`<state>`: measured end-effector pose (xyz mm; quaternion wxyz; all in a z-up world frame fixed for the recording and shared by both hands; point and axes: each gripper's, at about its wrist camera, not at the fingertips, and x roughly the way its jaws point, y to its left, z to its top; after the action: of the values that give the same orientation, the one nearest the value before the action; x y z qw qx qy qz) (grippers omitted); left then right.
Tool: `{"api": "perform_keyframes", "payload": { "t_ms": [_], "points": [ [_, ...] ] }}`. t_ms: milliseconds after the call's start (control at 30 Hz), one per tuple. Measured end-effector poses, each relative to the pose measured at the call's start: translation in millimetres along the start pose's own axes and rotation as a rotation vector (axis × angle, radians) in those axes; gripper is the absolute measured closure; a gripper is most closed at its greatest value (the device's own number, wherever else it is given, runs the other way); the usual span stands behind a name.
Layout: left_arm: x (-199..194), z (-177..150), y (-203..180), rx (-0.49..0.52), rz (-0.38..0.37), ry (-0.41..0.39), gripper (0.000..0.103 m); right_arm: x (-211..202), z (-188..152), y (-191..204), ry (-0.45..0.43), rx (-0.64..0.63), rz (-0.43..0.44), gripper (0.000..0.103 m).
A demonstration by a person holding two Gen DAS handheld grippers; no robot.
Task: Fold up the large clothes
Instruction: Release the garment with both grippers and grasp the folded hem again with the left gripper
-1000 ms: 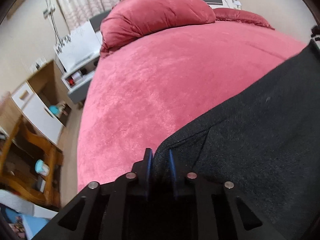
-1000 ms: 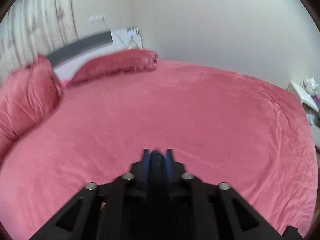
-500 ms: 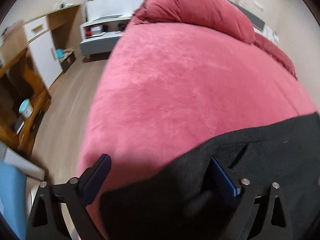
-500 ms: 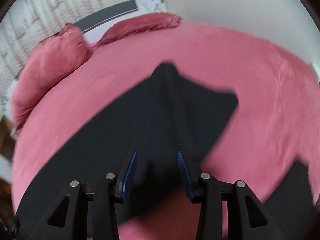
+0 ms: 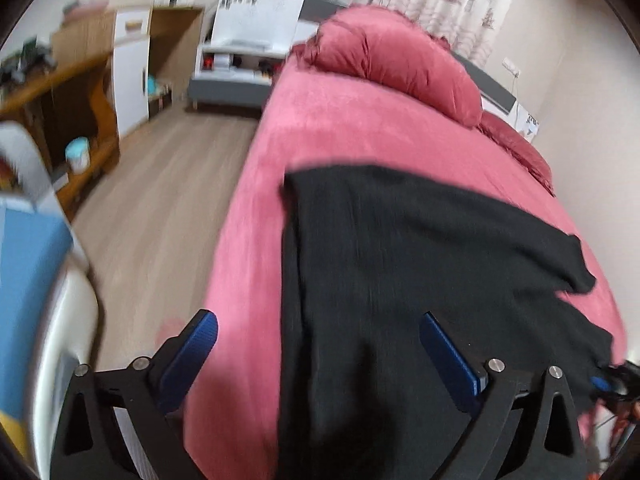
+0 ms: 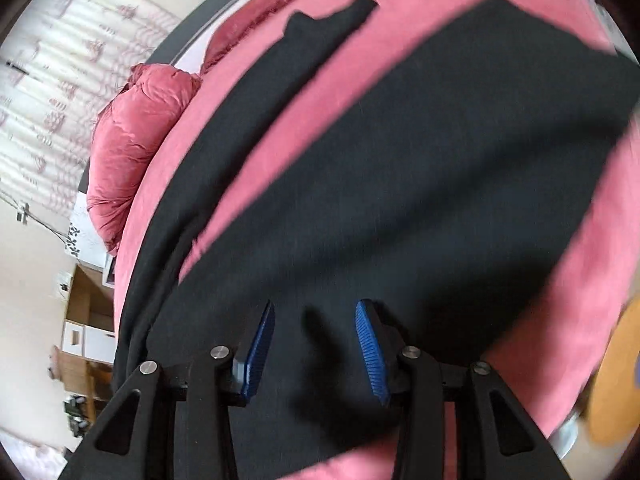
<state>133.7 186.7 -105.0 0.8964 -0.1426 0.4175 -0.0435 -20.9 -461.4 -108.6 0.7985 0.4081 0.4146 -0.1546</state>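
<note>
A large black garment (image 5: 400, 260) lies spread on the pink bed (image 5: 340, 128). My left gripper (image 5: 317, 318) hovers above its near left edge. Its jaws are opening wide, and the cloth lies below the gap, untouched by the blue pads. In the right wrist view the garment's body (image 6: 420, 180) fills the middle and one long sleeve (image 6: 320, 32) runs toward the pillows. My right gripper (image 6: 316, 305) hangs over the cloth with its jaws apart and nothing pinched between them.
Pink pillows (image 5: 392, 60) sit at the head of the bed. Wooden floor (image 5: 160, 200) runs along the bed's left side, with a wooden desk (image 5: 60, 88), a white cabinet (image 5: 130, 68) and a grey-white bedside unit (image 5: 244, 60). A blurred blue and white object (image 5: 28, 272) is close at left.
Both grippers were shut on black cloth and have let go and opened, the left very wide. Both swung back over the bed, and the garment now lies spread flat.
</note>
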Motion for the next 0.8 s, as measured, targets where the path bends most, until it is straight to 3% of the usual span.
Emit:
{"api": "perform_keyframes", "payload": {
  "t_ms": [200, 233, 267, 300, 333, 433, 567, 667, 800],
  "points": [
    [20, -29, -7, 0.020, -0.009, 0.204, 0.003, -7, -54, 4, -0.102, -0.013, -0.021, 0.060],
    [30, -35, -10, 0.025, 0.010, 0.266, 0.013, -6, -56, 8, -0.103, -0.032, -0.039, 0.060],
    [29, -38, -13, 0.040, 0.028, 0.271, 0.017, -6, -57, 14, -0.102, -0.062, -0.063, 0.060],
    [25, -39, -20, 0.072, 0.025, 0.246, 0.028, -6, -58, 18, -0.100, -0.086, -0.080, 0.060],
    [21, -39, -26, 0.091, -0.001, 0.239, 0.051, -6, -60, 22, -0.100, -0.102, -0.095, 0.060],
    [4, -36, -24, 0.041, -0.064, 0.212, 0.065, -11, -66, 22, -0.116, -0.068, -0.085, 0.060],
    [-39, -21, 3, -0.104, -0.209, 0.142, 0.068, -34, -64, 11, -0.103, 0.022, -0.026, 0.060],
    [-41, -28, 14, -0.097, -0.188, 0.146, 0.068, -49, -57, 0, -0.135, 0.076, -0.061, 0.060],
    [-7, -44, 26, -0.199, -0.169, 0.272, 0.061, -56, -49, -33, -0.139, 0.231, -0.097, 0.060]
  ]
}}
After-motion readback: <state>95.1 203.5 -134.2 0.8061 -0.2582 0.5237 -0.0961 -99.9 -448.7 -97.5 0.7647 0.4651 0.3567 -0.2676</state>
